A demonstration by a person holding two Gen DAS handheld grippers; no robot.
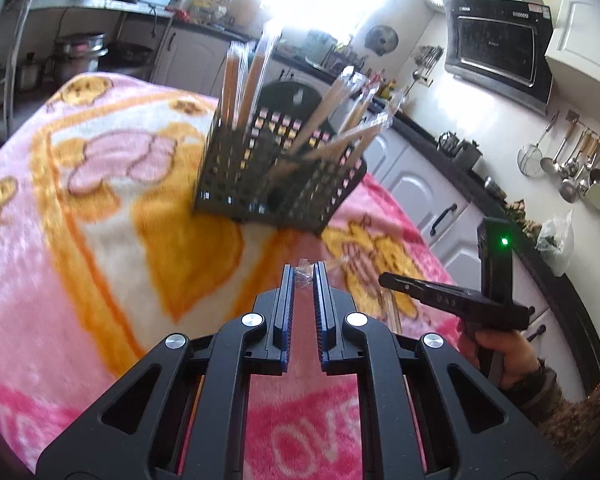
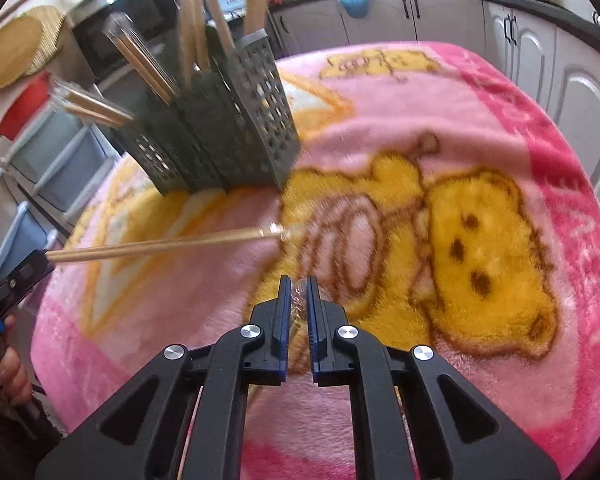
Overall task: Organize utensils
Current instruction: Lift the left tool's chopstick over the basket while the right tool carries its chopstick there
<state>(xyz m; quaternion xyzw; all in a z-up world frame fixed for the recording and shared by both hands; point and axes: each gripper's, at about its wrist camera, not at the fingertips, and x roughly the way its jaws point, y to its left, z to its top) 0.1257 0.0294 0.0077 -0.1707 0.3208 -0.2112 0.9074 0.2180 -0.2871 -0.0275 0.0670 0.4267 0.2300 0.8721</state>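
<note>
A dark mesh utensil basket (image 1: 276, 176) (image 2: 220, 128) stands on the pink cartoon blanket (image 1: 100, 208) (image 2: 480, 120), with several plastic-wrapped wooden chopsticks sticking out of it. My left gripper (image 1: 303, 270) is shut on a wrapped pair of chopsticks (image 2: 160, 246); the right wrist view shows that pair reaching from the left gripper (image 2: 24, 276) out over the blanket. My right gripper (image 2: 299, 284) is shut on another wrapped chopstick pair (image 2: 299, 304), low over the blanket and in front of the basket. In the left wrist view the right gripper (image 1: 384, 279) sits to the right, held by a hand (image 1: 504, 352).
White kitchen cabinets (image 1: 432, 200) (image 2: 540, 52) run close along the table's far sides. A black range hood (image 1: 496, 52) and hanging ladles (image 1: 572, 168) are on the wall. A microwave (image 2: 132, 20), a red basin (image 2: 24, 100) and drawer units (image 2: 60, 160) stand beyond the basket.
</note>
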